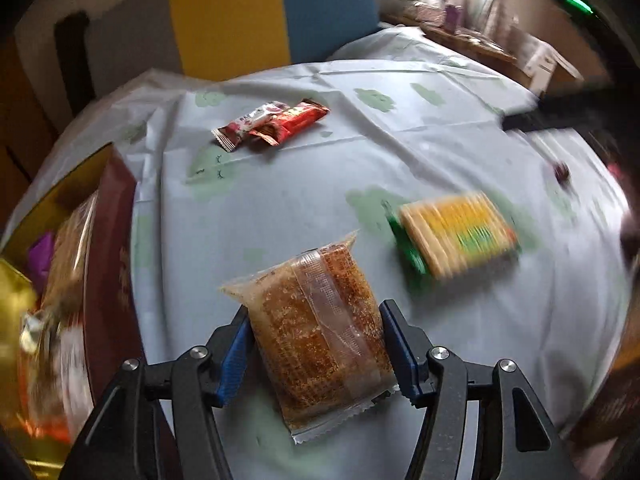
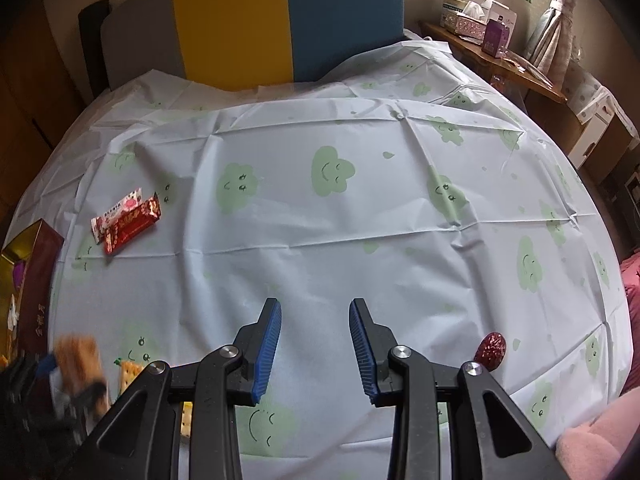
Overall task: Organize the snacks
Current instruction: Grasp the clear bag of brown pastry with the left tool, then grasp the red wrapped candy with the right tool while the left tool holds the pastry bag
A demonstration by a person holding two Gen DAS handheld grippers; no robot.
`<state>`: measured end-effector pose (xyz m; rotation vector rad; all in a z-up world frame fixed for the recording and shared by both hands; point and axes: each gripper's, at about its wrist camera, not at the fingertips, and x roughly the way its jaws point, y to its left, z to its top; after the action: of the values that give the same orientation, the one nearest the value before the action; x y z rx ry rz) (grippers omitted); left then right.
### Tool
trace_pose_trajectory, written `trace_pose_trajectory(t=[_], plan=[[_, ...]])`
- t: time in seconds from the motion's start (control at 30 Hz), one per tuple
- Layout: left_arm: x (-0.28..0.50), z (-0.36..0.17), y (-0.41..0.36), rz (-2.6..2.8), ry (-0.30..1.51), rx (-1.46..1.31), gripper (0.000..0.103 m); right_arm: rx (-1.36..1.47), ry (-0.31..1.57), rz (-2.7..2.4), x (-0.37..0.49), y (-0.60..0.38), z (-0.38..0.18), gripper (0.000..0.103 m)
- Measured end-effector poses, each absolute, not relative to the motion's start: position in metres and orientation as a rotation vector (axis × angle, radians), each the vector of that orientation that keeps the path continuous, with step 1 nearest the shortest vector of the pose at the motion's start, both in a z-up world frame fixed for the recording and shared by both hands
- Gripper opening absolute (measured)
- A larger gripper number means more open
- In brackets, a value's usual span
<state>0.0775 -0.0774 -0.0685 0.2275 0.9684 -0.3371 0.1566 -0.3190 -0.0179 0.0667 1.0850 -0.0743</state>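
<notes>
Left tool (image 1: 316, 344) pinched across the width of a clear-wrapped brown cake (image 1: 320, 340), blue pads (image 1: 234, 360) pressing both long sides; the packet appeared lifted off the tabletop (image 1: 280, 200), its serrated seam hanging nearest the camera, a grip that probably kept the soft cake from folding. Close on the left stood the red-and-gold box (image 1: 108, 248), open-topped with wrapped snacks already inside, most likely the collecting container, hence the carrying hand beside it. Just right of the held packet lay a yellow-and-green cracker pack (image 1: 456, 236), flat on the cloth and blurred. Right tool (image 2: 316, 344) hung spread and empty above the cloud-printed cloth, apparently waiting its turn; a red date (image 2: 491, 350) lay just to its right, apart from the other snacks. Farther off, near the left edge, two small bars, one pink-and-white (image 2: 120, 212) and one red (image 2: 132, 226), rested touching side by side, not yet gathered. Beyond the tabletop rose a panel of grey, yellow and blue (image 2: 280, 16), and at far right a wooden shelf (image 2: 516, 68) carrying tissue boxes
</notes>
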Motion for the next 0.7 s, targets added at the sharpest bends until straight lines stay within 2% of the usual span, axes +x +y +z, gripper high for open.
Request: trace_pose_trajectory(t=[0.23, 0.4, 0.7], plan=[[0.049, -0.078, -0.064, -0.361, 0.858, 0.156, 0.062, 0.067, 1.125, 0.040, 0.154, -0.300, -0.025, 0.036], [0.047, -0.082, -0.061, -0.380, 0.811, 0.124, 0.062, 0.215, 1.181, 0.229, 0.165, -0.271, -0.025, 0.036], [0.041, -0.084, -0.055, -0.397, 0.773, 0.087, 0.062, 0.447, 1.262, 0.250, 0.246, -0.207, -0.039, 0.036]])
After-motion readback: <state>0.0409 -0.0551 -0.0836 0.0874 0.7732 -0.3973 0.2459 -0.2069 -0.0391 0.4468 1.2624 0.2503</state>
